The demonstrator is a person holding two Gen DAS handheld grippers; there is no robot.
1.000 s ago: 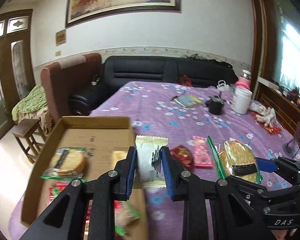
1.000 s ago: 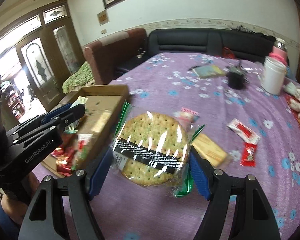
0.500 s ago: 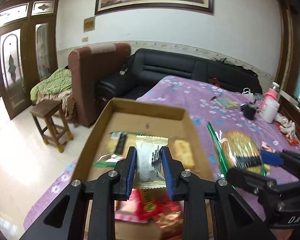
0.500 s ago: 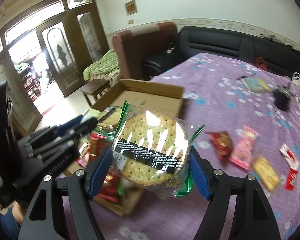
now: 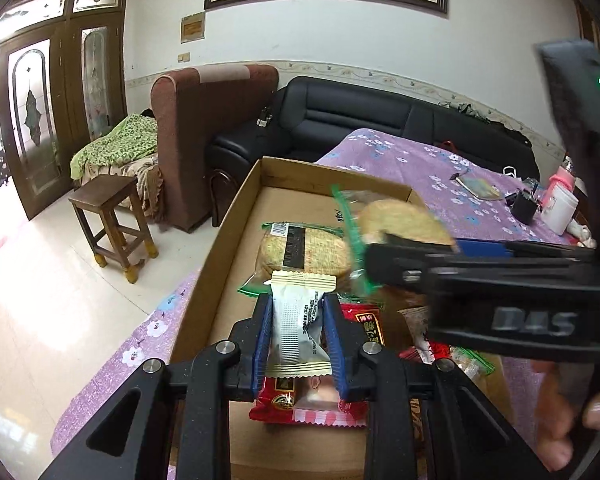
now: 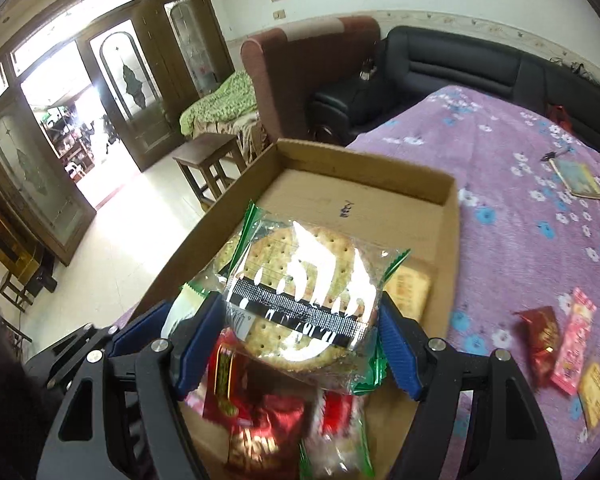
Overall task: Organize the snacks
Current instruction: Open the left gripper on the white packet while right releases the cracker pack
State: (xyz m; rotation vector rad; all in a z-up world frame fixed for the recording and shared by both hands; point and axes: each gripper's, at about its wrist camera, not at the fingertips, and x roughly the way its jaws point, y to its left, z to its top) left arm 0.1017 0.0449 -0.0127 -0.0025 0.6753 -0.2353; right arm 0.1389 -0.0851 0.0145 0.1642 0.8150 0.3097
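The left gripper [image 5: 297, 322] points forward and slightly down over the near part of the cardboard box [image 5: 236, 216], its 2 blue jaws clamped on an upright white and gold snack packet [image 5: 298, 330] held above the red packets [image 5: 320, 400] lying in the box. The right gripper [image 6: 302, 324] reaches in from the right, jaws clenched on a round cracker pack [image 6: 304, 292] held flat over the box, with another cracker pack [image 5: 300, 248] lying in the box's middle. Loose snacks [image 6: 560, 344] lie on the purple floral cloth [image 6: 500, 240] right of the box.
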